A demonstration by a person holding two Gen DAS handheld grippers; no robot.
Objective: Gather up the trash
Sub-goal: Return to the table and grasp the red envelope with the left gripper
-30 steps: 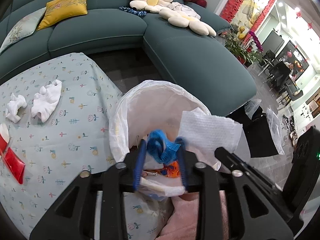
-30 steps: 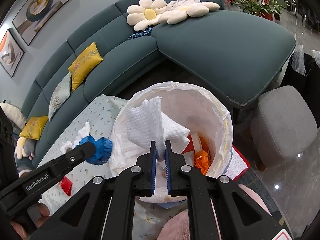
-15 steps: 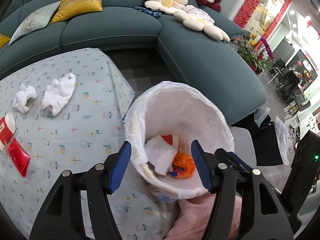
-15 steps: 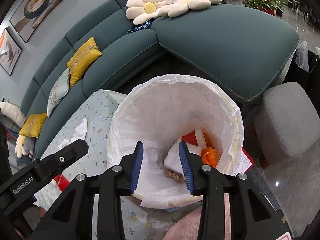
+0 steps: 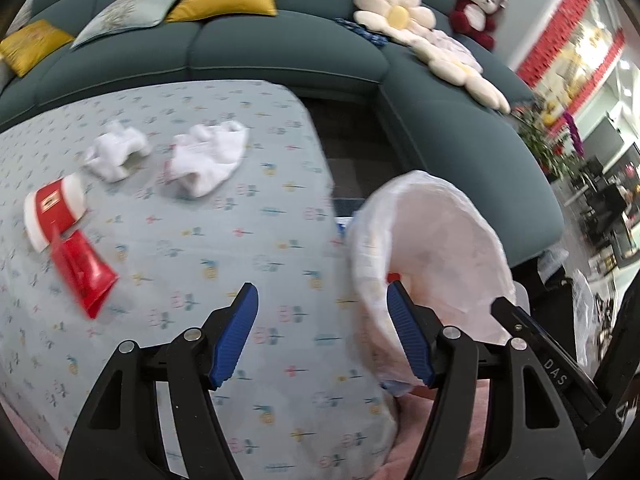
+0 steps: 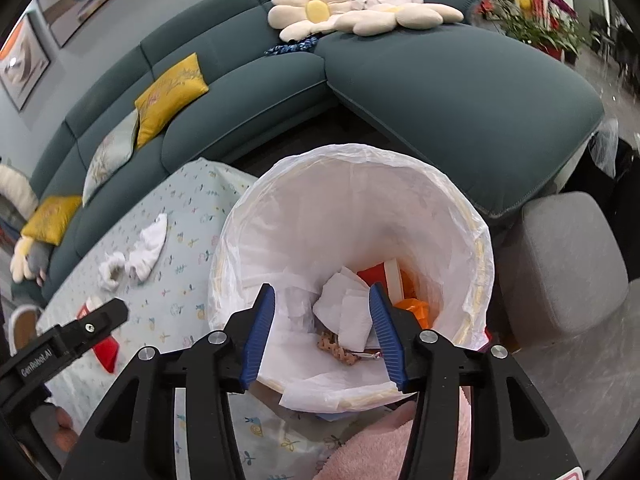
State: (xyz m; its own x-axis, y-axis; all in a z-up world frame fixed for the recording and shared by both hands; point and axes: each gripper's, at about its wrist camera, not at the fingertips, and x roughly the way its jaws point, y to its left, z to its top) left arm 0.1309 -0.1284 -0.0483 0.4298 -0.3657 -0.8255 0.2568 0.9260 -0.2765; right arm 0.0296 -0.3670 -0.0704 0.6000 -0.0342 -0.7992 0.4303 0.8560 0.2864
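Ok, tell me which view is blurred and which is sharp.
Left wrist view: motion-smeared, the red packet and bin liner soft-edged. Right wrist view: sharp on the bin's tissues, only fisheye bending at the sofa.

- The left gripper (image 5: 322,334), formerly clamped on blue trash over the bin (image 5: 430,256), now gapes empty over the tablecloth (image 5: 224,208).
- The right gripper (image 6: 322,330) has dropped its tissue (image 6: 346,312), which now lies in the bin at frame centre.

The left wrist view looks down and forward over the table (image 5: 240,208) toward the sofa (image 5: 280,48), while the right wrist view looks steeply, closely into the bin (image 6: 476,248); both share bin, table and sofa.
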